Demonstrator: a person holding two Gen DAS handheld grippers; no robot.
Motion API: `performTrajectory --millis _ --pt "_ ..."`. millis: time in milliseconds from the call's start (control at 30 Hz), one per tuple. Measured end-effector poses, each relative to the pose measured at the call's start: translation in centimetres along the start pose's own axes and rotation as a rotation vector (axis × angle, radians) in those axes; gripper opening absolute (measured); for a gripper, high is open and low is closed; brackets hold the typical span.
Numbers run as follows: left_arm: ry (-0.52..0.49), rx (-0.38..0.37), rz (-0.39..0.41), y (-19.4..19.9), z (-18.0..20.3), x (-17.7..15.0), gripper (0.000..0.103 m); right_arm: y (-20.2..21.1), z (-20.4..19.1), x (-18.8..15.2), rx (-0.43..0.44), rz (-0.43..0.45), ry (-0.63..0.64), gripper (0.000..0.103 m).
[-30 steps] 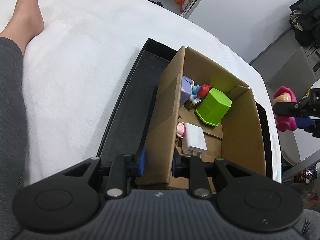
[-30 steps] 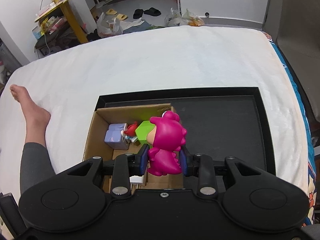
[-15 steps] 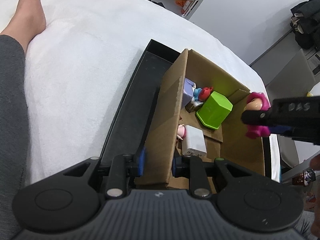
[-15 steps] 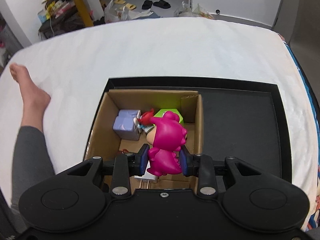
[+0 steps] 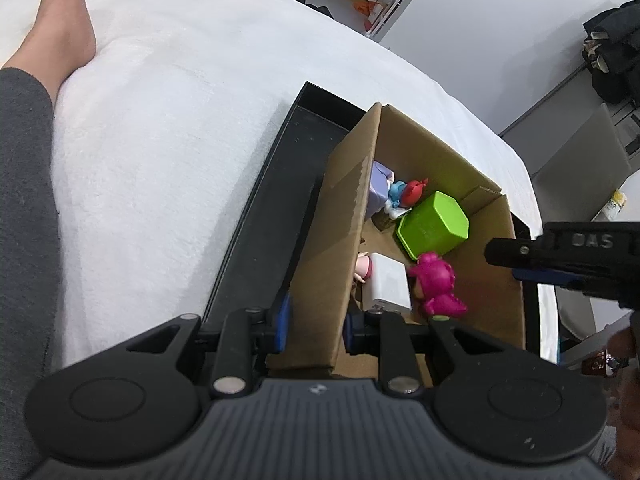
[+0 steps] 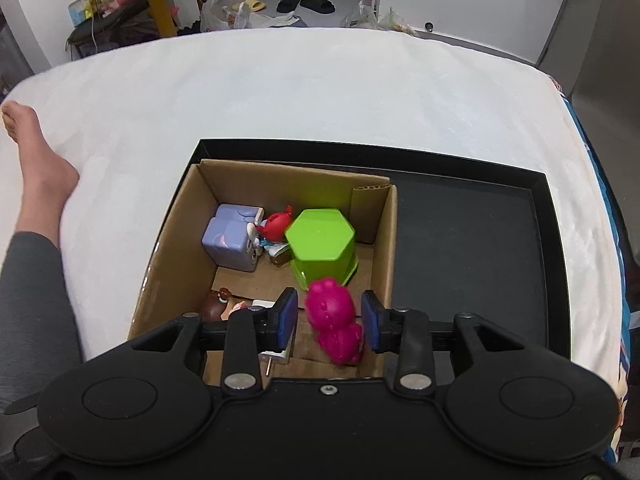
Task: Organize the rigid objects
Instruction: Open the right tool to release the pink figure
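- Since 0.5 s ago: pink toy (image 6: pixel 334 326) has left the right tool (image 6: pixel 330 320); it was clamped between the pads, now it lies on the floor of the cardboard box (image 6: pixel 385 240), with gaps either side between it and the pads.
- Right tool: jaws apart, gripping nothing, hovering over the near right part of the box. In the left wrist view it shows as a black bar (image 5: pixel 568 258) above the box's right wall.
- Left tool (image 5: pixel 314 322): same as before, closed on the box's near left wall (image 5: pixel 332 248), one blue pad outside, the other inside.
- Pink toy in the left wrist view (image 5: pixel 436 284): lying in the box, touching or just beside the white charger (image 5: pixel 390 282), near the green cup.
- Other box contents: green hexagonal cup (image 6: pixel 322 244) upside down towards the far right; lilac cube (image 6: pixel 232 236) at the far left; small red-and-blue figure (image 6: pixel 274 226) between cube and cup; brown figure (image 6: pixel 218 304) at the near left, partly hidden by the tool.
- Box sits in the left end of a black tray (image 6: pixel 472 248); the tray is on a bed with a white blanket (image 6: pixel 280 88).
- Person's bare foot (image 6: pixel 36 160) and grey-clad leg rest on the blanket, left of the tray.
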State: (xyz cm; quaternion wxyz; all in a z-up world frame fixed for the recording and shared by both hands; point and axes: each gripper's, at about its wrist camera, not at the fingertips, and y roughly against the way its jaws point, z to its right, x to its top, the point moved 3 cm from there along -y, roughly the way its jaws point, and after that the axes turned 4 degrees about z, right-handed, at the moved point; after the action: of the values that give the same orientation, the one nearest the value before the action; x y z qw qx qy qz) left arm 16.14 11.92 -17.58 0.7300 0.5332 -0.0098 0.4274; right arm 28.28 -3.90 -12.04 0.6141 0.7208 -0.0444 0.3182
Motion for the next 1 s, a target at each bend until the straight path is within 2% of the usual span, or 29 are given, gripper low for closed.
performTrajectory --millis 267,433,600,700,767,900,1000 --pt "-0.018 0.027 0.003 0.0 0.3 -0.3 0.023 2.5 2.8 -0.5 0.112 0.012 -0.126 0.051" --pt "-0.023 0.047 -0.027 -0.2 0.5 0.1 0.023 3.9 4.6 -1.3 0.173 0.026 -0.181 0.064" --pt "-0.069 0.095 -0.028 0.7 1.5 0.5 0.023 4.8 6.2 -2.2 0.216 0.05 -0.215 0.079" --pt "-0.112 0.107 -0.053 1.1 2.3 0.5 0.024 5.1 7.1 -2.7 0.238 0.056 -0.237 0.084" --pt "-0.135 0.127 -0.056 1.6 2.7 0.4 0.029 5.3 7.7 -3.1 0.263 0.059 -0.258 0.089" --pt "-0.154 0.16 -0.055 2.8 3.5 0.3 0.052 5.8 8.2 -3.6 0.296 0.072 -0.264 0.099" --pt "-0.188 0.169 -0.055 3.6 4.7 0.2 0.064 6.2 8.5 -4.1 0.319 0.075 -0.26 0.103"
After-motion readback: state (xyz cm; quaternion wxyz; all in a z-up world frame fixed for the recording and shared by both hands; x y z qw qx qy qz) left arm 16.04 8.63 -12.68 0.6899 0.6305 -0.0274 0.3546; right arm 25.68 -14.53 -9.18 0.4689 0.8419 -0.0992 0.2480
